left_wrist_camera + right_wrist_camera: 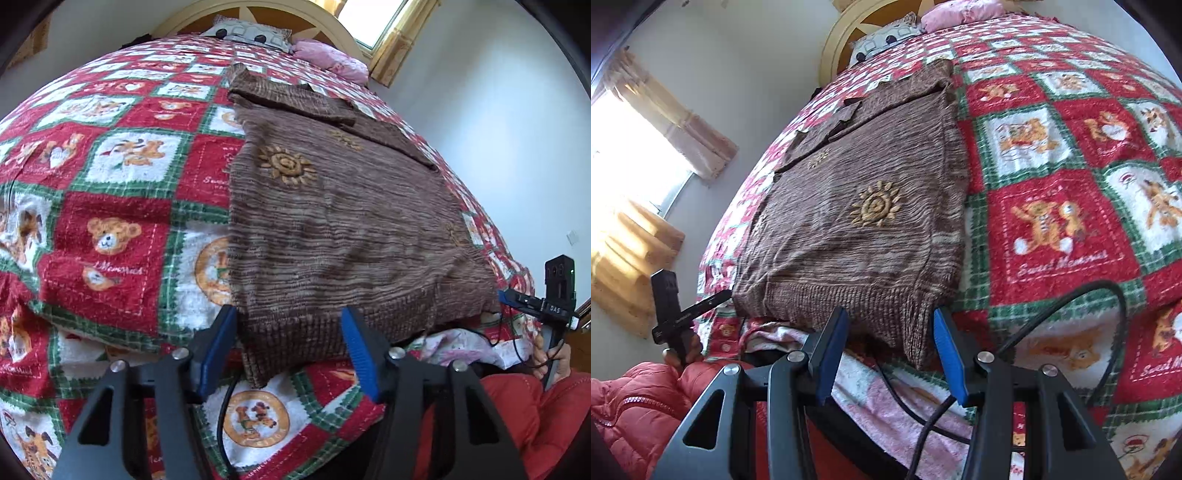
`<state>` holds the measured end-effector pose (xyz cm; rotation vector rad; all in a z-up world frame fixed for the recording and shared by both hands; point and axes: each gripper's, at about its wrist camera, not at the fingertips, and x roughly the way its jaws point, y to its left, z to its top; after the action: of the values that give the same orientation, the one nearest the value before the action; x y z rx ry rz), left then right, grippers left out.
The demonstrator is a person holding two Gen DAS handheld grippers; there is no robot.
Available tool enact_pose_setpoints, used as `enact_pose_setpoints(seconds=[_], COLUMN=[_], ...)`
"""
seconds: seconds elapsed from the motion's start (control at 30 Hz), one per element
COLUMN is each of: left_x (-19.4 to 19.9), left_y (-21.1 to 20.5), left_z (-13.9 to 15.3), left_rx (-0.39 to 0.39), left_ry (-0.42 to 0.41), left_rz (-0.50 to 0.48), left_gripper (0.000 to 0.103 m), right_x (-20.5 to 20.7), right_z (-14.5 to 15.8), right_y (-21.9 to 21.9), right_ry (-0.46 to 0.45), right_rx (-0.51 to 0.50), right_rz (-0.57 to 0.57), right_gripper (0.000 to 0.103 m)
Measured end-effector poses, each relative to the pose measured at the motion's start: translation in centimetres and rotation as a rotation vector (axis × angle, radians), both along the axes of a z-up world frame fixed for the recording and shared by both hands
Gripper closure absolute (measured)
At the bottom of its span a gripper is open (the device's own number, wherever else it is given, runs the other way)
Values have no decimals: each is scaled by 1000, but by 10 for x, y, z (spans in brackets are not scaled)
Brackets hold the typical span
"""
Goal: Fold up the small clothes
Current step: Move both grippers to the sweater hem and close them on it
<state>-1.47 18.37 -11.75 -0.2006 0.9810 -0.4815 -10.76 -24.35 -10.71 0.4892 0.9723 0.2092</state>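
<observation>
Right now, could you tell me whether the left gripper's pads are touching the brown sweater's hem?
Cannot tell. In the left wrist view the left gripper straddles the brown sweater hem corner; neither contact nor gap is plain.

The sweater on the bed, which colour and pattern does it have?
The sweater is streaky brown knit with yellow sun motifs, clearest in the right wrist view.

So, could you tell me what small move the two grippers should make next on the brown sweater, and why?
Probably close both. The left gripper and right gripper each straddle a near hem corner of the brown sweater, pads not yet pressing, and folding needs a firm hold first.
</observation>
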Motion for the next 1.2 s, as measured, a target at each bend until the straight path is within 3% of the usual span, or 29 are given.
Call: enact_pose_setpoints(seconds=[0.07,0.13,0.23,0.33,0.4,0.43,0.53,0.6,0.73,0.9,1.2], left_x=[1,2,4,5,4,3,1,3,9,17,44], left_y=[-1,0,2,4,1,-1,-9,-8,4,12,-1], left_z=[-1,-1,-1,-2,-2,-1,0,0,2,22,65], left_rx=[-2,-21,-48,-79,-69,-52,47,66,4,-129,27], left_ry=[-11,0,17,29,24,14,-18,-11,45,65,-74], left_rz=[4,9,16,29,36,27,33,51,73,80,69], left_gripper=[43,36,35,34,36,44,77,87,93,94,96], right_x=[1,3,5,4,3,4,6,7,8,18,75], right_z=[-2,-5,-6,-8,-9,-10,-18,-15,1,34,63], right_y=[5,10,14,9,7,7,9,15,16,3,-19], right_ry=[2,6,4,2,-3,5,33,36,-6,-90,-182], right_rx=[9,15,6,58,51,36,31,-8,43,170,274], right_rz=[30,45,45,24,20,20,26,41,52,46,-32], right_gripper=[54,54,54,55,76,97,97,97,97,97,97])
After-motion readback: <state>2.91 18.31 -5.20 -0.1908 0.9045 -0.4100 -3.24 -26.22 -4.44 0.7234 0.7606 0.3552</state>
